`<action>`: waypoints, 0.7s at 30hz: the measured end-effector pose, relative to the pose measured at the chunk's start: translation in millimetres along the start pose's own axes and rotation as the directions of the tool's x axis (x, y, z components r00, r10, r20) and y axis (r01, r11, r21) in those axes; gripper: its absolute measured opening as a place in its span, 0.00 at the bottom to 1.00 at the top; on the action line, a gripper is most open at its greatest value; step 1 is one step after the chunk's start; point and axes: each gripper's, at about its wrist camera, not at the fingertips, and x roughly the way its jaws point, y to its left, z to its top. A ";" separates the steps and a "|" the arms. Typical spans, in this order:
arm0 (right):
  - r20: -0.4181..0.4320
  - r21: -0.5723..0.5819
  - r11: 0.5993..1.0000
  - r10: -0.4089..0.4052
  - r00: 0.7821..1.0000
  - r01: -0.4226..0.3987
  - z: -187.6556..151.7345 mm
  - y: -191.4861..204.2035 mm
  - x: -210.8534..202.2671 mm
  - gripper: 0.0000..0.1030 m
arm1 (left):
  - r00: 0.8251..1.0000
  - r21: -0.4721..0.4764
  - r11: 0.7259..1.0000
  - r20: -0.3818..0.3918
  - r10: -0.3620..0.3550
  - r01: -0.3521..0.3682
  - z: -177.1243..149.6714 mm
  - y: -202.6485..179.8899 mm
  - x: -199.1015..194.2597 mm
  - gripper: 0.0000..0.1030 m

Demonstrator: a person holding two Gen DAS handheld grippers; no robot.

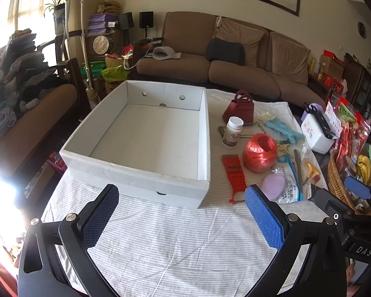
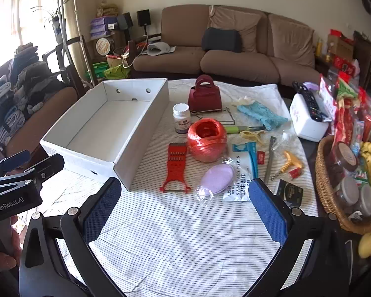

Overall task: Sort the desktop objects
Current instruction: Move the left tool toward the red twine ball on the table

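The red grater (image 2: 176, 167) is lying flat on the striped tabletop (image 2: 185, 235), just beside the white box (image 2: 126, 148), ahead of the right hand-held gripper (image 2: 185, 208) and apart from it. Its long axis is running away from the camera, handle end nearest. The red twine ball (image 2: 206, 139) is sitting just beyond it, possibly touching. Both the right and the left hand-held gripper (image 1: 181, 216) are hanging wide open, gripping nothing.
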 end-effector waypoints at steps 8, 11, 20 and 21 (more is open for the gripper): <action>0.031 0.007 0.994 0.105 0.994 -0.105 -2.4 32.7 2.1 1.00 | 1.000 -0.011 1.000 0.000 0.024 -0.024 -0.2 29.6 2.6 1.00; 0.004 -0.007 0.988 0.152 0.988 -0.152 -5.8 37.3 9.0 1.00 | 1.000 -0.007 1.000 -0.004 0.020 -0.020 -3.2 27.2 4.2 1.00; -0.024 -0.010 0.993 0.115 0.993 -0.115 -24.6 2.5 18.6 1.00 | 0.998 0.033 0.998 -0.017 -0.057 0.058 -16.6 -12.7 17.9 1.00; -0.021 -0.006 0.995 0.099 0.995 -0.099 -26.2 -4.7 17.7 1.00 | 0.998 0.040 0.997 -0.020 -0.065 0.066 -19.2 -19.5 20.3 1.00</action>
